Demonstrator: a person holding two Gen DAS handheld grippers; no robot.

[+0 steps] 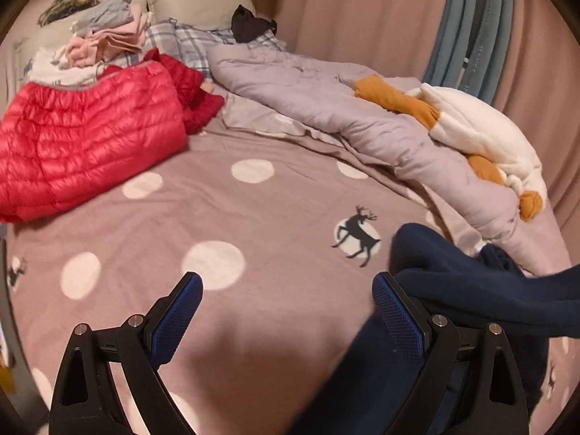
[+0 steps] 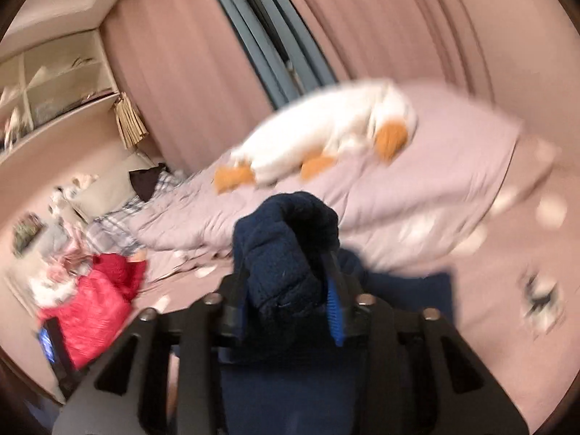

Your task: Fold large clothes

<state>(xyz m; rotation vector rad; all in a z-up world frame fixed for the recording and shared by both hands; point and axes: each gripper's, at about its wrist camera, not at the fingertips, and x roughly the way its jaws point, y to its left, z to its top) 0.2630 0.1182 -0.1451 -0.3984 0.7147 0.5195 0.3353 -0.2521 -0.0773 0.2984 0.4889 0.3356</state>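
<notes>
The navy garment [image 2: 286, 250] is bunched thick between the fingers of the right tool [image 2: 290, 286], which is clenched on a fold of it; the cloth rises above the fingertips in a rounded lump and more of it hangs down below the tool. That view is smeared, so finer detail of the fabric cannot be made out. In the left wrist view the same navy garment [image 1: 471, 290] lies draped over the outer side of the right-hand finger [image 1: 398, 315] of the left tool [image 1: 286, 290] and trails down past it onto the bed, while nothing sits between the two fingers: the left tool is released, its fingers spread wide over the pink spotted bedsheet [image 1: 224, 217]. Just ahead of the left tool, slightly to its right, a black deer print [image 1: 357, 233] sits in one of the sheet's white spots. Farther ahead and to the right a crumpled lilac duvet [image 1: 326, 98] runs along the bed, with a white and orange plush garment [image 1: 482, 134] lying on top of it. Ahead and to the left lies a red puffer jacket [image 1: 83, 145], and beyond it a stack of folded clothes [image 1: 105, 36] near a checked pillow [image 1: 188, 43]. Pink curtains [image 1: 362, 11] hang behind the bed.
</notes>
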